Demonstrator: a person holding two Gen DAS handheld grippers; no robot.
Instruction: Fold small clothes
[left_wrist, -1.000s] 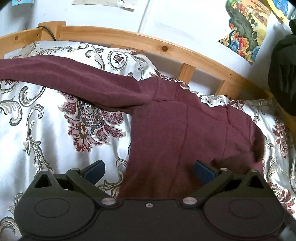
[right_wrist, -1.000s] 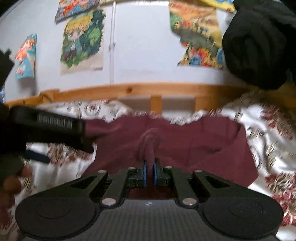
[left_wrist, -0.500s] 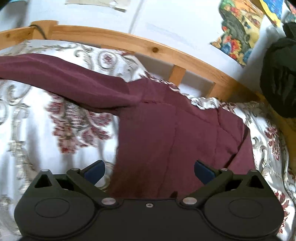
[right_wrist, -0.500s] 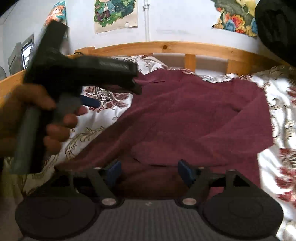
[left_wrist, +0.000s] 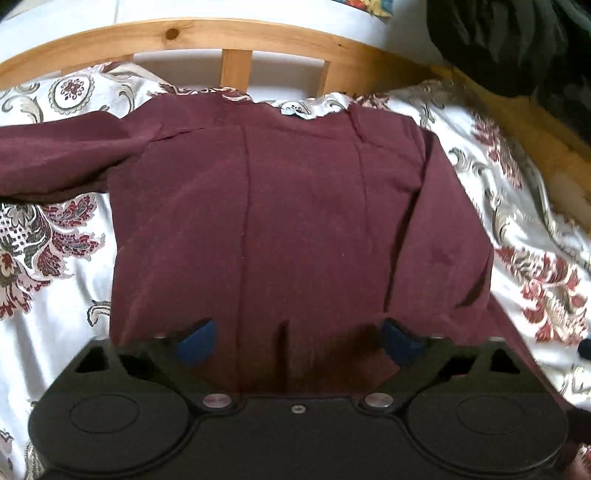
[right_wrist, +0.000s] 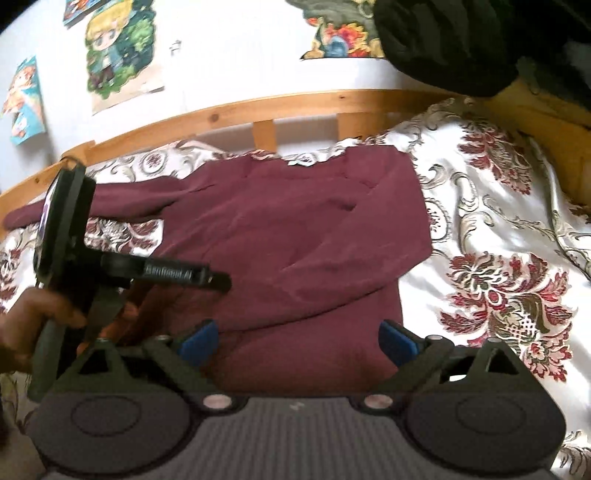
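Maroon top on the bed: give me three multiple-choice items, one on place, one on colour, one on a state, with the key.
1. Where does the top lie?
A. on the patterned bedspread
B. over the wooden rail
C. on the floor

2. What colour are the pads of the right tongs?
A. red
B. blue
C. white

3. How is the top's right-side sleeve?
A. stretched outward
B. rolled up
C. folded across the body

Key: 1 A, the floral cloth shows all around it; 2 B, both pads are blue; 3 C, it lies diagonally over the body, while the other sleeve stretches outward.
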